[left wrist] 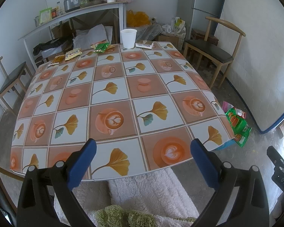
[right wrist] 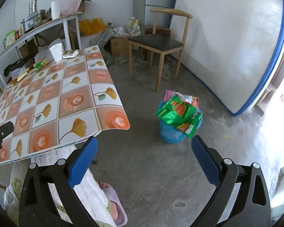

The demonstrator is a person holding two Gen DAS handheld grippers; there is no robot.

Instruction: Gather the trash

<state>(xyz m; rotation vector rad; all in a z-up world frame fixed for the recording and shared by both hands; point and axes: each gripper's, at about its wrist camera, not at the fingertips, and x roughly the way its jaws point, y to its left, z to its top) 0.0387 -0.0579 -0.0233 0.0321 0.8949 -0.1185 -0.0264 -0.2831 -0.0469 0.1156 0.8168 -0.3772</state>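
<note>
While both claws gape wide and empty, left claw [left wrist: 143, 158], right claw [right wrist: 143, 156], one cup [left wrist: 128, 38], one blue bin [right wrist: 171, 132].

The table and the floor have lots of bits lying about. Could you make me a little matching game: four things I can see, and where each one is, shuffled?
Things:
1. white paper cup
2. blue basket
3. green wrapper
4. wooden chair

Places:
A. on the floor, stuffed with snack bags
B. on the table's far edge, next to a flat packet
C. by the white mattress, nothing on its seat
D. on the table's far edge, left of the cup

Pairs: 1-B, 2-A, 3-D, 4-C
</note>
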